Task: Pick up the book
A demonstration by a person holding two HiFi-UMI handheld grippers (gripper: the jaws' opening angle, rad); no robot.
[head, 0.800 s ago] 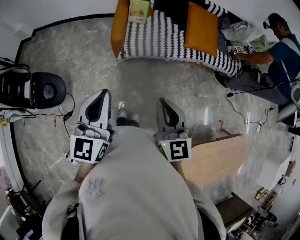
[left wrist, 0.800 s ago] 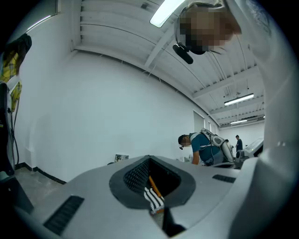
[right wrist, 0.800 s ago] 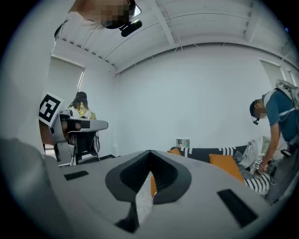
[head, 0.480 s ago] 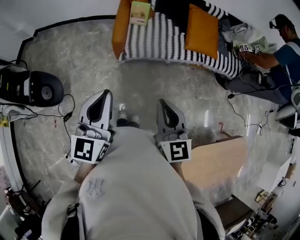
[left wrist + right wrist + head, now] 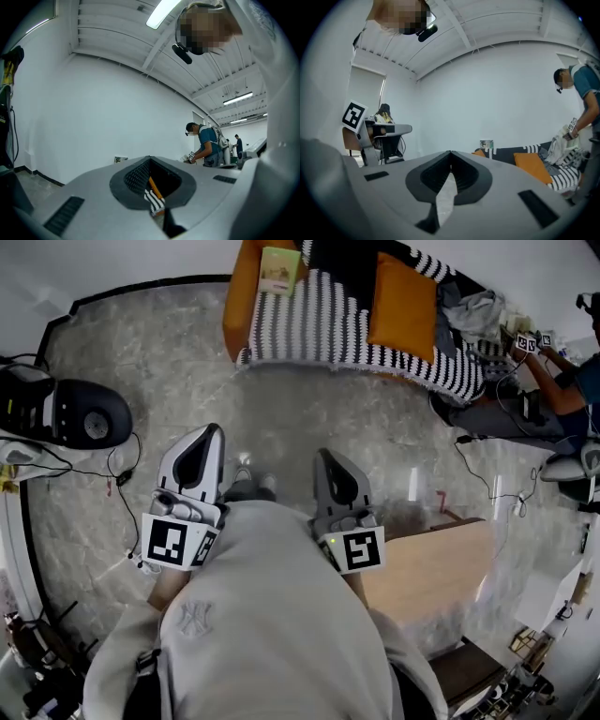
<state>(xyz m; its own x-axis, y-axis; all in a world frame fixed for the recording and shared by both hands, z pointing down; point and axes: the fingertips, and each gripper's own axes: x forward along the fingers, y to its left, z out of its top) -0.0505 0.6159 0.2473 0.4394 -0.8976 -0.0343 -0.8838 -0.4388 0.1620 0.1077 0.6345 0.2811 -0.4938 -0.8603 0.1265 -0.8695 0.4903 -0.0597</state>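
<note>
Both pairs of fingers are closed tip to tip with nothing between them. The left gripper (image 5: 150, 158) shows its dark pads meeting at the point, and the right gripper (image 5: 451, 152) shows the same. Only sofa and floor are seen through the gaps behind the tips. The two are held about level, side by side but apart, in front of the person's pale sweatshirt (image 5: 272, 615), with the shoes (image 5: 251, 486) on the floor between them.

Ahead of the fingers, well apart across bare marble floor (image 5: 309, 399), stands an orange sofa (image 5: 239, 296). The book (image 5: 279, 268), with a pale green cover, is on the sofa's left end, beyond the left fingers and a little to their right. Whether it lies flat or leans, I cannot tell.

I judge this to be the approach, with nothing reached yet. The next move calls for closing the distance, parting one pair of fingers and coming in at an edge of the book so the pads can take it across its covers.

No box, bin or tray is in play. The sofa alone bears things: the book, a black-and-white striped throw (image 5: 319, 315), an orange cushion (image 5: 403, 296) and a heap of pale cloth (image 5: 473, 306). A wooden tabletop (image 5: 431, 563) lies right of the right fingers. A black round-faced machine (image 5: 84, 418) sits left of the left ones.
</note>
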